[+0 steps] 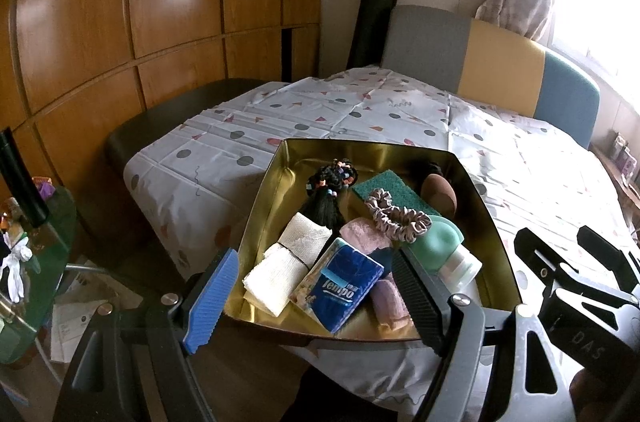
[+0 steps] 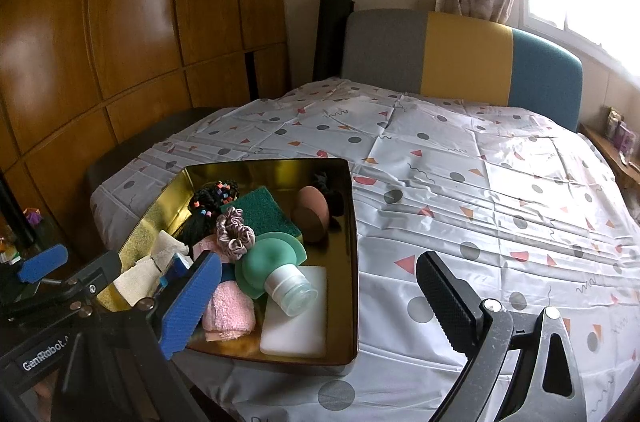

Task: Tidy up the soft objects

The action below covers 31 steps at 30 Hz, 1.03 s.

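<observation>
A gold tin [image 1: 492, 222] sits on the patterned cloth, filled with soft things. Among them are a blue Tempo tissue pack [image 1: 340, 286], white folded cloths [image 1: 280, 262], a pink towel [image 1: 364, 238], a scrunchie [image 1: 396, 214], a green sponge [image 1: 384, 190], a brown egg-shaped sponge [image 1: 438, 194], a green squeeze bottle [image 1: 436, 242] and a beaded black hair bundle [image 1: 328, 190]. My left gripper [image 1: 316, 302] hangs open over the tin's near end, holding nothing. My right gripper [image 2: 320, 306] is open too, empty, over the tin's [image 2: 354, 262] near right corner above a white block [image 2: 296, 326].
The cloth [image 2: 500, 182] stretches bare to the right of the tin. A grey, yellow and blue padded back [image 2: 460, 54] stands behind it, with a black roll [image 2: 332, 34] and wooden cabinet doors [image 2: 120, 22] at the left. A cluttered glass side table [image 1: 36, 262] is low left.
</observation>
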Motion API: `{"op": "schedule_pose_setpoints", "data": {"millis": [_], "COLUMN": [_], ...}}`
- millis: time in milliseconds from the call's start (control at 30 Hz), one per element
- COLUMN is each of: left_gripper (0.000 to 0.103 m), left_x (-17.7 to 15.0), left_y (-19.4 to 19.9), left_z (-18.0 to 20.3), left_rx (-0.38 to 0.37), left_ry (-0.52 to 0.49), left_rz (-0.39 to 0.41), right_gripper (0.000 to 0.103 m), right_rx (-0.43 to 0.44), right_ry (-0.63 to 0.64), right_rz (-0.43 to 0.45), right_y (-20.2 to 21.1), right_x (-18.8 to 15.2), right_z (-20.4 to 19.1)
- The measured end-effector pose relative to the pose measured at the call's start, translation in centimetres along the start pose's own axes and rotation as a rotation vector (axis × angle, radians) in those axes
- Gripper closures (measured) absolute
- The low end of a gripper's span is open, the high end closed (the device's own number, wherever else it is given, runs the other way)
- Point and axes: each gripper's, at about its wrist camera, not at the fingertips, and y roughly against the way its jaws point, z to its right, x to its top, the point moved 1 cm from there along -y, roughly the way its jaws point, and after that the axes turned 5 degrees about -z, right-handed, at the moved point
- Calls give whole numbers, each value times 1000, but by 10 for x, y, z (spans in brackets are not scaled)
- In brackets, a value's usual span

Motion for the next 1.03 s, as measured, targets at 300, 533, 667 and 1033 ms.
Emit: {"op": "schedule_pose_setpoints", "data": {"millis": [300,533,667,1033], "left_gripper": [23,23,25,50], "left_x": [0,1,0,8], "left_y": [0,-1,-8,4], "left_z": [1,3,4,9], "left_rx": [8,23,-24,-41], "left_ry": [-6,-6,-8,-48], "left_rz": [0,5,-32,65], "right_gripper": [4,4,4,4], "right_rx": [0,-2,-5,-21], "right_ry": [-1,-5,-10,-41], "right_rz": [1,-2,-6,-19], "right_y": [0,-1,-4,-10], "right_x": [0,-1,-2,-4], "right_z": [1,3,5,17]}}
